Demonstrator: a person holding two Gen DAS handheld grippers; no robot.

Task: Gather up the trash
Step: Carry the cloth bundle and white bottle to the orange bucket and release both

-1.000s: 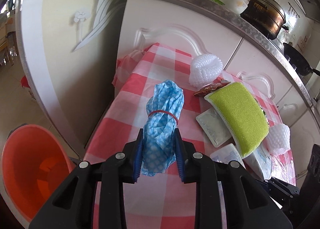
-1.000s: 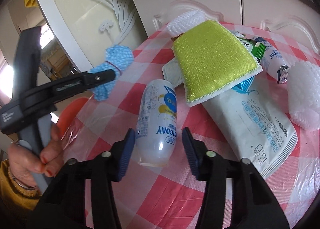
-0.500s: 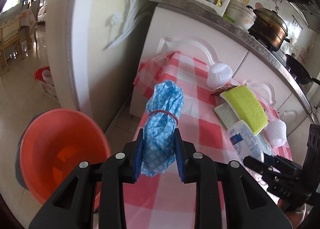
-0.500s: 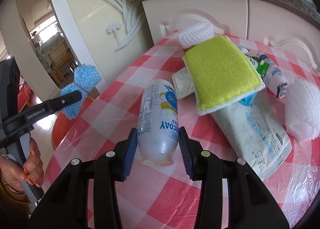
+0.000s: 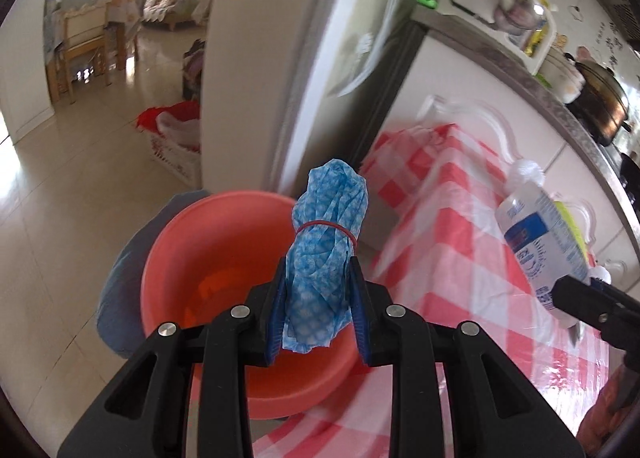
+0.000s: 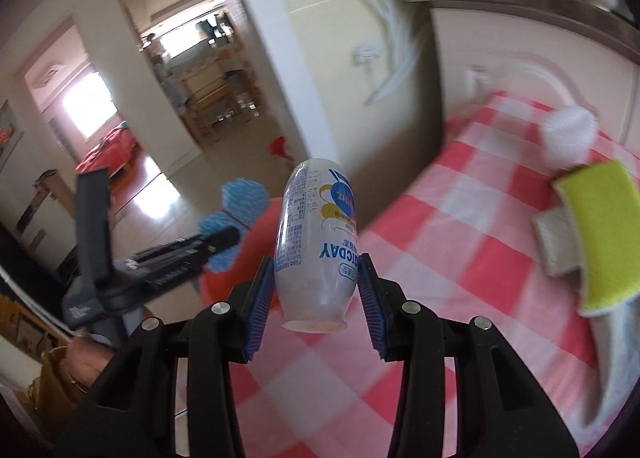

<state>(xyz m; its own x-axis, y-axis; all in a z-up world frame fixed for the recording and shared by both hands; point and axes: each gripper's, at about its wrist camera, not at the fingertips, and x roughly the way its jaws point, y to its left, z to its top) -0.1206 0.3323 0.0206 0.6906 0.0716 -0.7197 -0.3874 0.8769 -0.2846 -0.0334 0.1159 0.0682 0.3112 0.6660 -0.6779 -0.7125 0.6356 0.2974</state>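
My left gripper (image 5: 318, 298) is shut on a blue patterned cloth bundle (image 5: 326, 234) tied with a red rubber band, held over the orange bin (image 5: 200, 258) beside the table. My right gripper (image 6: 316, 290) is shut on a white plastic bottle (image 6: 316, 234) with blue lettering, lifted off the red-checked tablecloth (image 6: 460, 242) near the table's left edge. In the right wrist view the left gripper (image 6: 216, 242) with the cloth bundle (image 6: 240, 202) shows at left, above the bin (image 6: 248, 258). The bottle (image 5: 540, 234) also shows at right in the left wrist view.
A yellow-green sponge (image 6: 604, 234) on flat white packets and a white foam net (image 6: 568, 134) lie on the table's far side. White cabinets (image 6: 520, 58) and a steel counter with pots stand behind. A white door panel (image 5: 248, 38) stands left of the table; tiled floor (image 5: 60, 186) beyond.
The left gripper carried the cloth bundle leftward off the table to above the orange bin. The right gripper closed on the bottle, lifted it and swung left toward the table edge.
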